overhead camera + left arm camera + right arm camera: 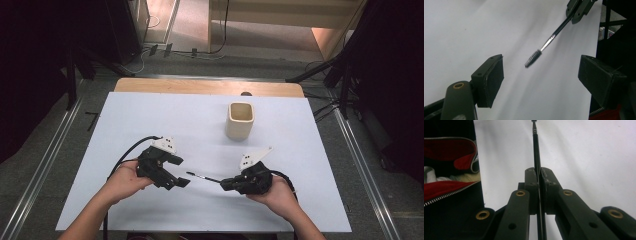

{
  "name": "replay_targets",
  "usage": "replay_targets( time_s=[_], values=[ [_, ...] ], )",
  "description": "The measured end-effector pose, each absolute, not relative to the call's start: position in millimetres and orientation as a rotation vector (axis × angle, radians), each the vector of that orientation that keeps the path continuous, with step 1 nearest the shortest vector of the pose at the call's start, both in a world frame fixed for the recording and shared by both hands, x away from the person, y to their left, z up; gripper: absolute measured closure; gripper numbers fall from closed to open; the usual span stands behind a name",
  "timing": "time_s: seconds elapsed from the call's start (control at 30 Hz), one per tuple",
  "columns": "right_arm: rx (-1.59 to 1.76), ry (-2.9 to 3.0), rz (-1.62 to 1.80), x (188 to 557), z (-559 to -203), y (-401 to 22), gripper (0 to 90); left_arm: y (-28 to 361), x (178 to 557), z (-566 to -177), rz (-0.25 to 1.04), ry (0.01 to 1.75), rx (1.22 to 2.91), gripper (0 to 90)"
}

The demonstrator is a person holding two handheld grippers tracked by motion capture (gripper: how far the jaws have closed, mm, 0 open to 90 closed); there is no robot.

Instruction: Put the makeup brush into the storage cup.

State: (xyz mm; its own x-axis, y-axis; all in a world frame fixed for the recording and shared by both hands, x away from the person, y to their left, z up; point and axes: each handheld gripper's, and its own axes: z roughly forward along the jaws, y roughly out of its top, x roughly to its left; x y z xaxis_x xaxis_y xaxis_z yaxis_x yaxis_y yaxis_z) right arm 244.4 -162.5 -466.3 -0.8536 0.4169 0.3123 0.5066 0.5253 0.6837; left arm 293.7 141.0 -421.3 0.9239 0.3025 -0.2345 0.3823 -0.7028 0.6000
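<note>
A thin black brush (202,177) with a bristled tip is held level above the white sheet, and my right gripper (226,183) is shut on its handle. In the right gripper view the handle (536,147) runs straight out from between the closed jaws of that gripper (539,173). My left gripper (180,171) stands open just left of the bristle end. In the left gripper view the bristles (533,58) hang ahead of the gap in my left gripper (544,75) without touching either pad, and my right gripper (577,8) shows at the top.
A beige square cup (240,120) stands upright at the back of the white sheet (150,120), beyond both hands. A dark bag with a red lining and a zip (449,152) lies off the table's edge. Dark stands and cables flank the table.
</note>
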Motion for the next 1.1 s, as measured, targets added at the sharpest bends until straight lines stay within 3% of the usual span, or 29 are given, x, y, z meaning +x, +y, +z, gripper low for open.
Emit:
replay_targets(
  time_s=[1.1],
  values=[
    [-1.232,-2.552,-1.421,218.6,-456.8,-168.2,85.7,148.9,290.1,-418.5,-0.233,0.665,2.208,21.3]
  ],
)
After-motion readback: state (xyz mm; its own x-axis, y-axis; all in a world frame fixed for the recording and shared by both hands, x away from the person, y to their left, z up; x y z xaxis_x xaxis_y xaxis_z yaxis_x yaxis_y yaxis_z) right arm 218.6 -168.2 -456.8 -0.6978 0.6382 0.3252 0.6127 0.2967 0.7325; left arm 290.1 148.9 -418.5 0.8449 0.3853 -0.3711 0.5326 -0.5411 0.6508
